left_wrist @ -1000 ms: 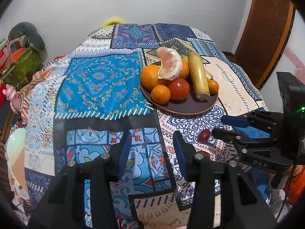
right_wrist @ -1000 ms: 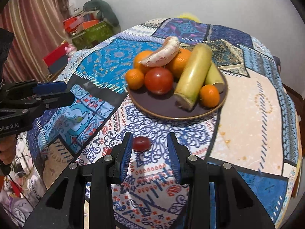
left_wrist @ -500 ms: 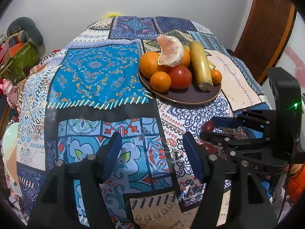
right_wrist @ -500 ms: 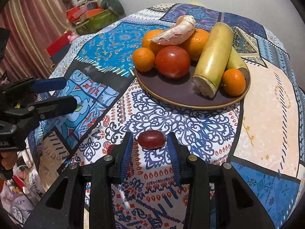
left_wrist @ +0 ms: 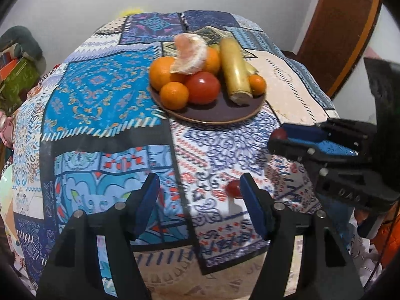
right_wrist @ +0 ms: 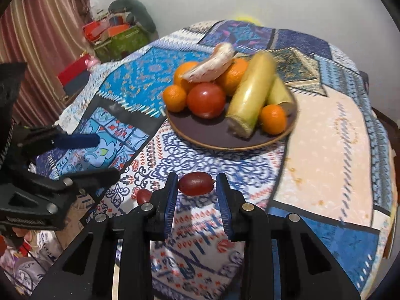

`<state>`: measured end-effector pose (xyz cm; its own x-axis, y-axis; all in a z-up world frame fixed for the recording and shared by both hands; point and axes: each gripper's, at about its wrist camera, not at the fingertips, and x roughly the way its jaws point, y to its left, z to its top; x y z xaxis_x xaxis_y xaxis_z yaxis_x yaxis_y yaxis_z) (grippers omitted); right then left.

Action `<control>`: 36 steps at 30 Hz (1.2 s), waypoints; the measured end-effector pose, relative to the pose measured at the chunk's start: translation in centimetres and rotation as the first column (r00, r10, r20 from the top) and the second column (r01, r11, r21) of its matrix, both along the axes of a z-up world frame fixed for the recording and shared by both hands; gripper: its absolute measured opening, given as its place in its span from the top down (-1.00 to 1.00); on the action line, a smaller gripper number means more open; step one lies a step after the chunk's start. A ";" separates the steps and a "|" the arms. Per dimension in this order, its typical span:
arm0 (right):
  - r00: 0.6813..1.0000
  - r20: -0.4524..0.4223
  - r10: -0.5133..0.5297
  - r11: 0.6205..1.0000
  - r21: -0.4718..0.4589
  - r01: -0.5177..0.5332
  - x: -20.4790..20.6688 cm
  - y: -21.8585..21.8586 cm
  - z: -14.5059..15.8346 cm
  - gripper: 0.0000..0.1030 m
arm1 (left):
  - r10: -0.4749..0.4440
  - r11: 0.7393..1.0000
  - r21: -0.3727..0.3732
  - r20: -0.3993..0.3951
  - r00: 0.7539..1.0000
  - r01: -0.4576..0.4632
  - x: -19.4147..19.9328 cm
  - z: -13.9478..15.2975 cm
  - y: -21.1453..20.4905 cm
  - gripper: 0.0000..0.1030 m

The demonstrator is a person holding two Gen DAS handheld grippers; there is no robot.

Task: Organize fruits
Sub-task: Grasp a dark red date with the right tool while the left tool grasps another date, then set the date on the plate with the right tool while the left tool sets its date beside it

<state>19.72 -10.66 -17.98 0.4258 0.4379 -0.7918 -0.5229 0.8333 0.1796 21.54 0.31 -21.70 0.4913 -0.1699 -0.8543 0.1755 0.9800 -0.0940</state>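
Right wrist view: the right gripper (right_wrist: 197, 187) pinches a small, smooth, dark-red oval grape (right_wrist: 196, 183) by its ends above the table's near edge; soft, slippery, needing light pressure. The left gripper (left_wrist: 200, 195) gapes empty.

The tablecloth (right_wrist: 325, 135) is matt printed cloth. The plate (right_wrist: 215, 140) looks smooth, semi-glossy ceramic. The tomato (right_wrist: 206, 100) has glossy skin, the oranges (left_wrist: 174, 95) a dimpled one. The held grape (right_wrist: 196, 183) shines faintly. The right gripper (right_wrist: 196, 187) is matt black plastic with ribbed blue pads (right_wrist: 172, 200).
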 end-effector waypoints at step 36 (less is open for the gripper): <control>0.998 0.001 -0.060 0.998 0.033 0.059 0.5 -2.9 0.1 0.44 | -0.062 0.998 -0.003 0.020 0.998 0.062 1.5 -1.4 -1.9 0.48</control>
